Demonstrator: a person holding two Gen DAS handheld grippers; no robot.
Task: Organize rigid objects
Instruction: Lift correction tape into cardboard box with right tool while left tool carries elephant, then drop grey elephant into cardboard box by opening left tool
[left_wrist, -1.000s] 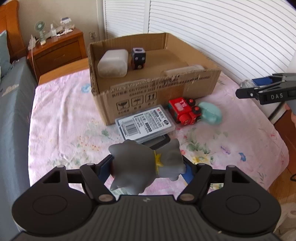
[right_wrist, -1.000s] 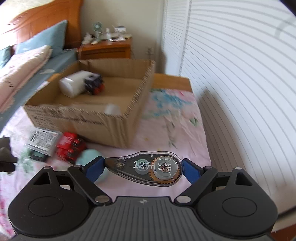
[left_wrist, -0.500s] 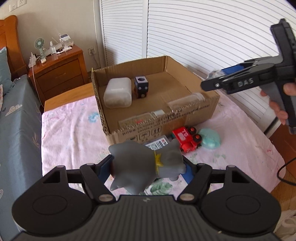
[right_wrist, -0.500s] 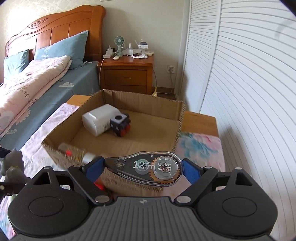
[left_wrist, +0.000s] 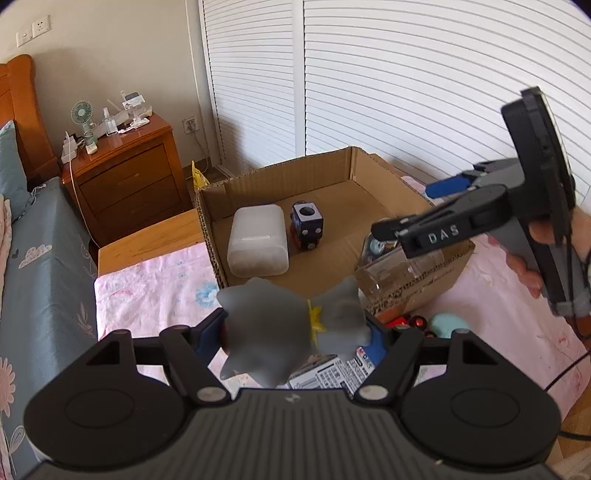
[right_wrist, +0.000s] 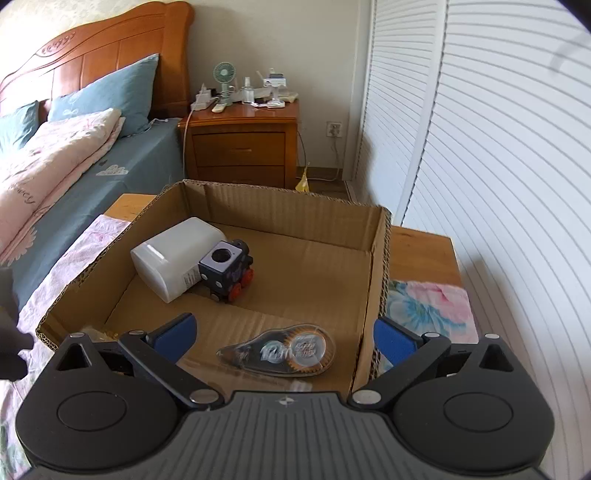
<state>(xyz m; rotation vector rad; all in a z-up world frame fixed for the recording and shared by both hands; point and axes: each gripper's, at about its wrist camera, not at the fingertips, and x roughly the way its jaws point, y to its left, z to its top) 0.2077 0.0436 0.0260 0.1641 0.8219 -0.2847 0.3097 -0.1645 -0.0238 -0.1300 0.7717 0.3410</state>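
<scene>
In the cardboard box (right_wrist: 376, 258), the correction tape (right_wrist: 280, 350) is lying near; the white container (right_wrist: 173, 254) and toy train (right_wrist: 227, 269) are sitting far left, touching.

Black tool (right_wrist: 282, 338) with blue pads (right_wrist: 173, 334) (silver screws).

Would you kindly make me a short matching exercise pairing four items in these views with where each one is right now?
Items:
1. correction tape
2. grey toy figure
3. white container
4. teal oval object

Places:
A. on the bedspread, outside the cardboard box
B. held in the left hand-held gripper
C. on the box floor below the open right hand-held gripper
D. inside the box beside the black toy train

Pairs: 1-C, 2-B, 3-D, 4-A
</scene>
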